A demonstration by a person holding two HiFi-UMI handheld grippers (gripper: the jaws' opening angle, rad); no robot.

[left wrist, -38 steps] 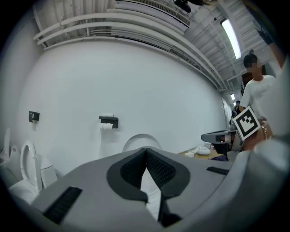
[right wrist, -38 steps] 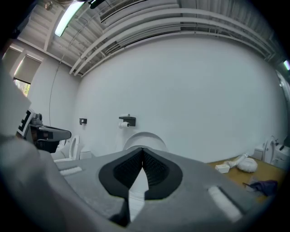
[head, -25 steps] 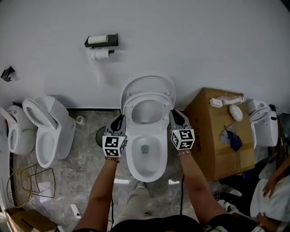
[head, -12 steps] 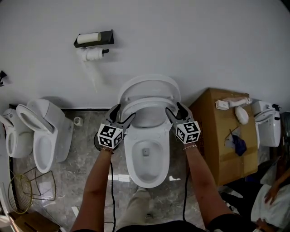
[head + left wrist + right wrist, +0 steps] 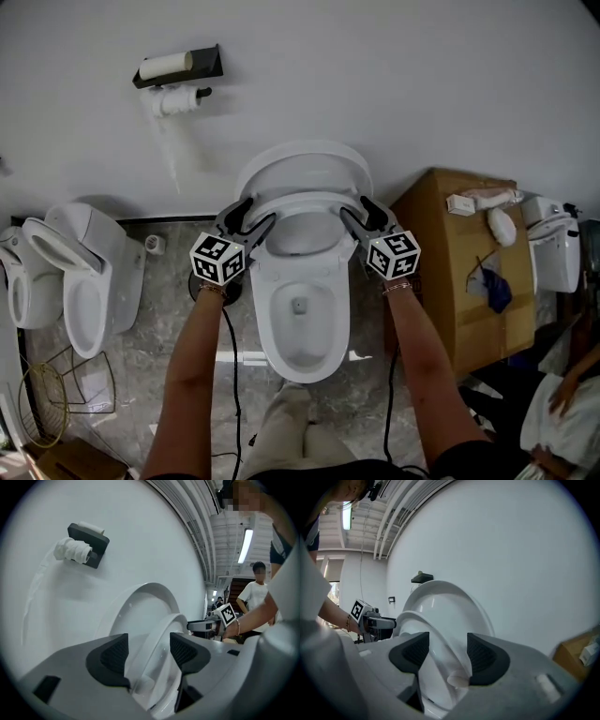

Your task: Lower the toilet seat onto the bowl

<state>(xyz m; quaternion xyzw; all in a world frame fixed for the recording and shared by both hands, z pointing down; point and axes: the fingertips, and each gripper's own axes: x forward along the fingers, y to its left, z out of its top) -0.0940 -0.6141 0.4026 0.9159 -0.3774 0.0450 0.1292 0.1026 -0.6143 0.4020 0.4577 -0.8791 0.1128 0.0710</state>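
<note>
A white toilet stands against the wall, its lid (image 5: pixel 302 164) leaning upright and its seat (image 5: pixel 302 198) raised at a tilt above the bowl (image 5: pixel 330 339). My left gripper (image 5: pixel 253 216) straddles the seat's left edge. In the left gripper view the seat rim (image 5: pixel 157 639) runs between the pads of that gripper (image 5: pixel 149 651) with gaps on both sides, and the jaws are closing. My right gripper (image 5: pixel 360 212) straddles the seat's right edge. The right gripper view shows the rim (image 5: pixel 436 639) between the pads of that gripper (image 5: pixel 447 651), whose jaws are opening.
A toilet paper holder (image 5: pixel 178 67) hangs on the wall at upper left. Two other toilets (image 5: pixel 89 272) stand at left, near a wire basket (image 5: pixel 42 398). A cardboard box (image 5: pixel 459 272) crowds the right side, with another toilet (image 5: pixel 553 248) and a seated person (image 5: pixel 562 403) beyond.
Both grippers rose from beside the bowl to the sides of the raised seat. Their jaws went from shut to open around the seat rim.
</note>
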